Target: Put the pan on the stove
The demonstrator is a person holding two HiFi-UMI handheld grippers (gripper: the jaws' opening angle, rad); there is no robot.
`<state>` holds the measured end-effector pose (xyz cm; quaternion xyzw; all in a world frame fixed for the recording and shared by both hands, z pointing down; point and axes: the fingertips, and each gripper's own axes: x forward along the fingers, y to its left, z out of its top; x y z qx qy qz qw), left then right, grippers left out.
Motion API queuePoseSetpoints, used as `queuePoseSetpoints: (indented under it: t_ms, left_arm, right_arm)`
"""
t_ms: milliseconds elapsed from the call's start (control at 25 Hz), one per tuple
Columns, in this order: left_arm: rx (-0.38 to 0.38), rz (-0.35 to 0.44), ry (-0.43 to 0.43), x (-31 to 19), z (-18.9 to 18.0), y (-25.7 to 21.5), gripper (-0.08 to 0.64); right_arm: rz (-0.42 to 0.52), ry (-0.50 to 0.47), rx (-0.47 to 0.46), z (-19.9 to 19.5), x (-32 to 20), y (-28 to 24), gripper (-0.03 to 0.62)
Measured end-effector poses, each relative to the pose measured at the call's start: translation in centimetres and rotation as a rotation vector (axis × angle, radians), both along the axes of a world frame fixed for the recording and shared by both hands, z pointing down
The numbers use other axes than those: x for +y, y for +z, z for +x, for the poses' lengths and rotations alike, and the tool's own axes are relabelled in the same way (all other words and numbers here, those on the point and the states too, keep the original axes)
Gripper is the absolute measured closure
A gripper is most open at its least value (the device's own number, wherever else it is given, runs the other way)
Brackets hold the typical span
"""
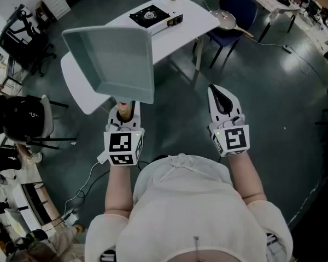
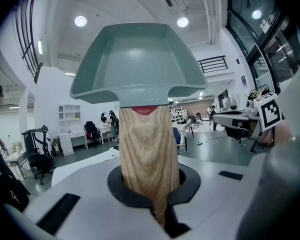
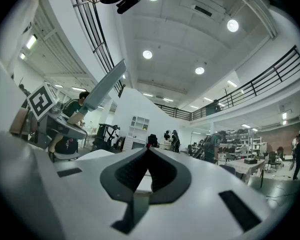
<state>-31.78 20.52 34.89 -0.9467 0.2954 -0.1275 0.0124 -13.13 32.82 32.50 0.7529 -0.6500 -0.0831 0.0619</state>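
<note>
My left gripper (image 1: 126, 112) is clamping the pan (image 1: 112, 59), probably stiff and front-heavy, by its wooden handle (image 2: 147, 149); my right gripper (image 1: 225, 107) is hanging closed, empty.

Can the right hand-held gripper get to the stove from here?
Probably not yet: the stove sits far ahead on the white table, beyond the right hand-held gripper. Nothing blocks the way.

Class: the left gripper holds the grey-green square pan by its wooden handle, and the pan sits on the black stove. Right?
No. The grey-green square pan is up in the air, short of the black stove, as the head view shows. The left gripper does hold its wooden handle.
</note>
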Motion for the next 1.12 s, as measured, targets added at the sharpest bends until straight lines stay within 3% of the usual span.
queuePoseSetpoints:
  t_ms: [600,800,1120]
  left_arm:
    - [-0.019,-0.010,-0.021,-2.1,1.9,0.9,0.535]
    - [-0.008,-0.055,-0.034,-2.7,3.2,1.4,0.535]
    - [-0.025,-0.096,-0.073,-7.7,5.1,3.1,0.535]
  right_arm:
    - [-0.008,0.046,0.012,3.3,-0.7,0.7,0.589]
    - [-0.030,0.056,-0.023,5.3,-1.2,0.8,0.588]
    - [-0.060,0.001,-0.027,7.3,-7.4,2.3,0.588]
